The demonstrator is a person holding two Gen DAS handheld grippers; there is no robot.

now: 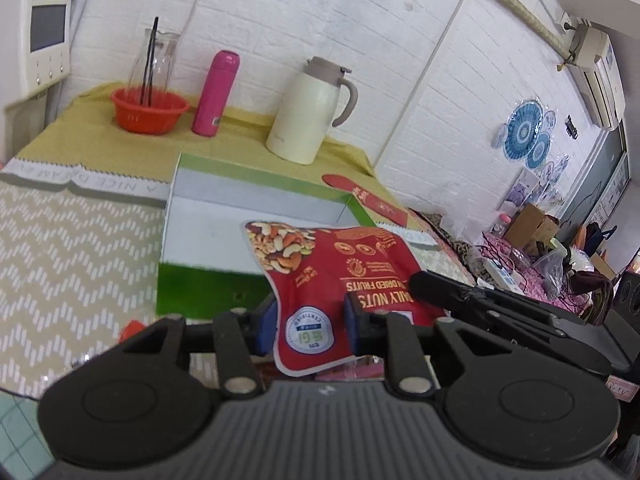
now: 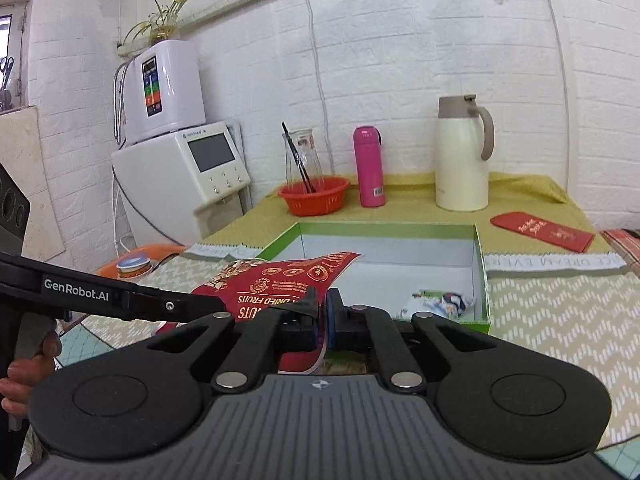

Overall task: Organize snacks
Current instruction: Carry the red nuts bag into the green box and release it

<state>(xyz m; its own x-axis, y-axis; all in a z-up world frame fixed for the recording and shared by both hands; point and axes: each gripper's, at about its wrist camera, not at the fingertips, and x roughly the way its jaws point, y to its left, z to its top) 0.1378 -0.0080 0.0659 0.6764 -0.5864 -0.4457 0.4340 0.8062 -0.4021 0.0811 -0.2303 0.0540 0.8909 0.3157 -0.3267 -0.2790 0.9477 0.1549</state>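
Together clamped on one red nut pouch [image 1: 352,280]: left gripper [image 1: 310,320] across its lower end, right gripper [image 2: 322,316] pinching its edge, pouch held just before the open green box [image 2: 482,276], small packet [image 2: 440,303] inside.

You are working in even, fairly bright room light with only soft shadows, and the white brick wall [image 2: 400,60] reads clean without harsh glare. Both fisheye views bend straight lines strongly toward the rims, where dark corners cut in, and the pipe [image 1: 516,4] along the wall curves with it. The red nut pouch [image 1: 340,280] looks slightly smeared close to your lens, and the clutter at the far right of the left view is soft.
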